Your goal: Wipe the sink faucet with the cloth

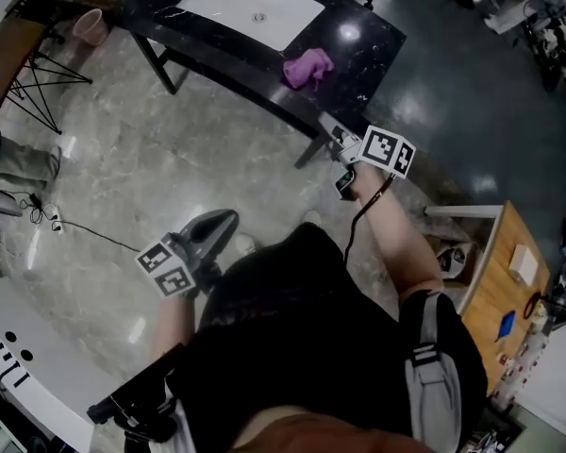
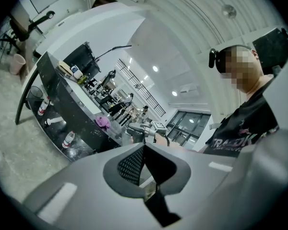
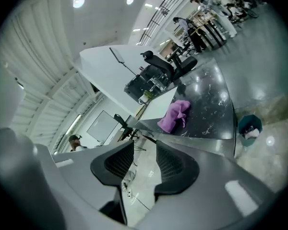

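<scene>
Head view, purple cloth [image 1: 307, 67] on black counter [image 1: 370, 38], white sink [image 1: 224, 4], pink bin [image 1: 90, 26]

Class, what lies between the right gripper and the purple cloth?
Only bare black countertop separates the right gripper from the cloth, as the right gripper view shows.

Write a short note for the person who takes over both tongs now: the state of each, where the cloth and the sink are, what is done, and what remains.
Left tongs: shut, empty, held low and away from the counter.
Right tongs: open, nothing between them, aimed toward the cloth but not yet at it.
Cloth: purple, bunched on the black counter, beside the white sink.
Faucet: I cannot make it out in these views.
Done: nothing yet; the cloth lies untouched.
Left: pick up the cloth, probably with the right tongs, then wipe the faucet.
</scene>
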`<state>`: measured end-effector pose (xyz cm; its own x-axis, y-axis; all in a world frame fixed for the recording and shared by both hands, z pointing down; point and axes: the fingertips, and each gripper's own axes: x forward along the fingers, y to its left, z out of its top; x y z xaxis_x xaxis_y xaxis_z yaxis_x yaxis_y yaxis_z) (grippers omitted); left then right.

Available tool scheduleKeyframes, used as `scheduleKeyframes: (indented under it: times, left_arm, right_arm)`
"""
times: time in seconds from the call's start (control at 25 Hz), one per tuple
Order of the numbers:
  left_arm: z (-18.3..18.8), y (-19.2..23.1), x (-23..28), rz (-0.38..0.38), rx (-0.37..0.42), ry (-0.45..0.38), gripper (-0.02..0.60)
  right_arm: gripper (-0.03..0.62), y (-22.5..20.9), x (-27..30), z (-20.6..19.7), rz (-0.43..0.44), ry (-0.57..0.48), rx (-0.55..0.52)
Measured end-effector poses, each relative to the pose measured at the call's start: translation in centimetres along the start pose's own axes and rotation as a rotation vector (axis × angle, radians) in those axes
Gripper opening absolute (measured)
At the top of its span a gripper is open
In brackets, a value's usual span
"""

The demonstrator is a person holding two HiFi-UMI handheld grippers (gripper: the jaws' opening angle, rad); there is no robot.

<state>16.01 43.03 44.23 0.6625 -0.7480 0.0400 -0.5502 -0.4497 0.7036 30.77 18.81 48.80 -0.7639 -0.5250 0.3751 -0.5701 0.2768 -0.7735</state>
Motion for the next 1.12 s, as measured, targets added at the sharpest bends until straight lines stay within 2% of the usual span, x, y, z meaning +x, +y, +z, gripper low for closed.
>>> scheduleKeyframes:
  times: [0.32,0.56,0.64,0.76,0.88,1.0,1.12]
  left_arm:
    - [2.0,2.8,-2.4,0.076,-0.012,-0.062,0.002]
    - [5.0,6.6,-1.0,0.149,-0.013,-0.124,0.002]
    - [6.0,7.2,0.2,0.160,-0.007,-0.142,0.002]
    - [7.7,7.8,2.5,0.160,0.003,-0.157,0.002]
    - [8.9,9.3,4.9,0.156,-0.003,-0.164,0.002]
    - [9.8,11.0,6.9,0.153,-0.014,-0.159,0.002]
    - [11.1,11.9,8.5,0.155,-0.008,-0.150,0.002]
  right_arm:
    - [0.212,-5.5,8.5,4.5,-0.159,0.033,0.187]
    - [0.232,-9.2,15.6,7.8,-0.303,0.121,0.139]
    - [0.232,-9.9,17.0,8.4,-0.344,0.179,0.100]
    - [0.214,-11.1,18.0,8.9,-0.431,0.308,-0.047]
    - [0.137,-12.1,19.0,8.9,-0.482,0.436,-0.218]
    - [0.090,-12.1,19.9,9.0,-0.451,0.509,-0.321]
    - [0.074,-11.1,20.1,9.8,-0.359,0.522,-0.358]
